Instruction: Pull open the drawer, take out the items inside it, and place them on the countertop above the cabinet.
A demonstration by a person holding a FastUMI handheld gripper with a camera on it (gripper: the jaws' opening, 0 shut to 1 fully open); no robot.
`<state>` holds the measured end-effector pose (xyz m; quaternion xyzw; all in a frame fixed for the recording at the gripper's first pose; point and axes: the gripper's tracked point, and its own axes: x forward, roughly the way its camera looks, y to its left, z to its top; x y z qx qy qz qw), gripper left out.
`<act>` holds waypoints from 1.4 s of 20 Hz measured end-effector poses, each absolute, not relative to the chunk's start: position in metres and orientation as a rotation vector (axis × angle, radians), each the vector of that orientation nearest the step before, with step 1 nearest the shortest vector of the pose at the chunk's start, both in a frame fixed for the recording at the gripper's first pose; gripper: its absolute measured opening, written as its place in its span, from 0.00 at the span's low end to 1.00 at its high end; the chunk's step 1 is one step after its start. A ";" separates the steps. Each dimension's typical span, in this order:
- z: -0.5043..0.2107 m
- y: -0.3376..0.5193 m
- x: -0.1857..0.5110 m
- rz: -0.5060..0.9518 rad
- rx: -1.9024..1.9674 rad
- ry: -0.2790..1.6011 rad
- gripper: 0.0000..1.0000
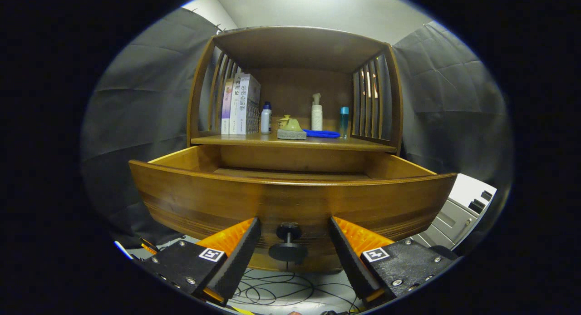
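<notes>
— Where was the drawer (290,201) when you looked?

— Pulled well out of the wooden cabinet (295,47), its curved front close to the camera. From that low angle I could see the inner walls but not the floor of it, so I could not tell what lay inside.

— And the gripper (294,235)?

— Its fingers were spread wide, one on each side of the round dark knob (288,242) on the drawer front, neither touching it. The knob sat between them.

— What stood on the countertop (290,142)?

— A few upright books (240,105) at the left, a white bottle with a blue cap (266,118) beside them, then a small yellow-green object on a grey sponge (291,134), a white pump bottle (317,112), a blue cloth (322,133) lying flat, and a slim teal-capped bottle (344,121). Cables (272,290) lay on the floor under the drawer.
</notes>
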<state>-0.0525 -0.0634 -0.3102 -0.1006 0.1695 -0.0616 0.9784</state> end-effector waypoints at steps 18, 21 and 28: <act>-0.315 -0.071 0.032 -0.102 -0.246 0.304 0.95; -0.321 -0.074 0.050 -0.102 -0.255 0.301 0.95; -0.334 -0.080 0.097 -0.100 -0.335 0.305 0.95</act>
